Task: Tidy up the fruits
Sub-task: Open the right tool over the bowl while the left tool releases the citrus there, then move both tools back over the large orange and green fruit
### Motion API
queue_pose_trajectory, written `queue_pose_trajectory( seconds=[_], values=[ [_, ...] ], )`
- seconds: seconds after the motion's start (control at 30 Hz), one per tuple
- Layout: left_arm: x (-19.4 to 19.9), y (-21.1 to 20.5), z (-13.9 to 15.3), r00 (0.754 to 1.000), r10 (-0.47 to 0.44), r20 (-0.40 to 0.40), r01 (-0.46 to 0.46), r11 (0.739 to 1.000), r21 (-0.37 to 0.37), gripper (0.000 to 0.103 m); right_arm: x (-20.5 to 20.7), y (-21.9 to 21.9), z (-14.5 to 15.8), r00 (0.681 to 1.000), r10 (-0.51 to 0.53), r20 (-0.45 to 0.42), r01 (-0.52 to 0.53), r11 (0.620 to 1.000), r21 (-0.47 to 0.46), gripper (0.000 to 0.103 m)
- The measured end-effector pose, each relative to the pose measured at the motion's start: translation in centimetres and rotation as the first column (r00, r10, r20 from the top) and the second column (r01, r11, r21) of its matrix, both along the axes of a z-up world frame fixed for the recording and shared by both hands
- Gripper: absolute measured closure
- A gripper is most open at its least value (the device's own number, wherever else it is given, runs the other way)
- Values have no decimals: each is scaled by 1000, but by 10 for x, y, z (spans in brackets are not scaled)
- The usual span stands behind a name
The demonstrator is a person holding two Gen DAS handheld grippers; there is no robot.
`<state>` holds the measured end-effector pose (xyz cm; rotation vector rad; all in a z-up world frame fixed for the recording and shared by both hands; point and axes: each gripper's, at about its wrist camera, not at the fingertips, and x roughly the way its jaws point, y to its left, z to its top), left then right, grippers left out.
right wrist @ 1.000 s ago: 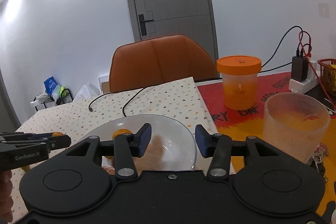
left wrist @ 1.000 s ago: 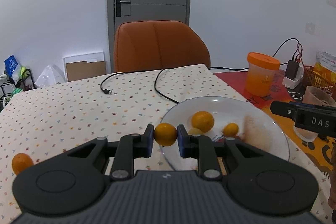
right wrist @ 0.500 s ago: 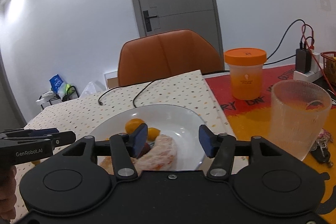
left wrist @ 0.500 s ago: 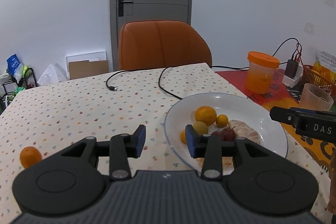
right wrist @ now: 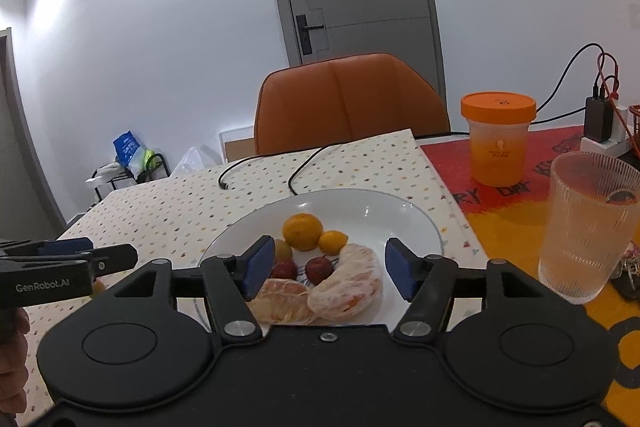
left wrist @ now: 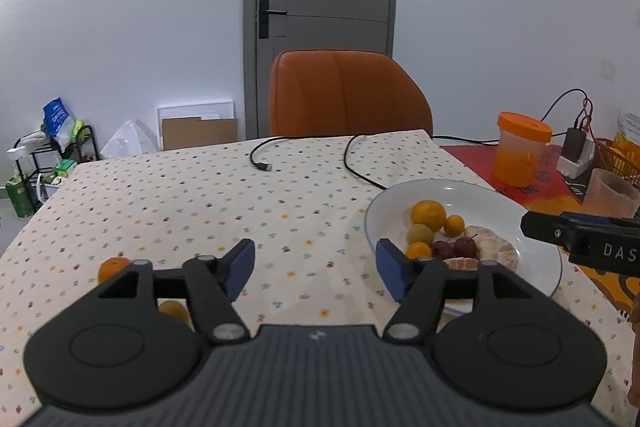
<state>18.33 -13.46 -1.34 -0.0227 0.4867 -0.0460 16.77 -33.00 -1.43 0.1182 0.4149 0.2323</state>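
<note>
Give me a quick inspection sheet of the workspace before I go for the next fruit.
Surface: dotted tablecloth, red-orange mat beside it.
Job's things: white plate holding orange, small citrus, red fruits, peeled pomelo segments; two small oranges loose on the cloth.
Clutter: orange-lidded jar, ribbed glass, keys.
Grippers: left gripper open, empty; right gripper open, empty.
Cables: black cable across cloth; charger leads.
Surroundings: orange chair, grey door.

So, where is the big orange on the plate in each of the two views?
Left wrist: the big orange lies right of centre, at the far left of the fruit pile on the plate.
Right wrist: the big orange lies near centre, at the back of the pile, beyond the claw.
Shared landmark: the jar with the orange lid.
</note>
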Motion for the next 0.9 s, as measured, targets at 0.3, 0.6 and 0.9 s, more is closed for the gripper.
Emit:
queue_pose_trajectory(
  seconds=[0.3, 0.6, 0.9],
  values=[
    [-11, 23, -3, 999, 46, -16, -46, 999, -20, 22, -6, 23, 0, 999, 29, -12, -29, 1000, -11, 17],
    [-19, 51, -8, 994, 107, -39, -107, 994, -8, 11, -6, 47, -3, 997, 63, -38, -63, 998, 5, 0],
    [-27, 77, -13, 989, 138, -56, -140, 990, -33, 7, -7, 74, -7, 992, 107, -67, -108, 994, -12, 0]
  ],
)
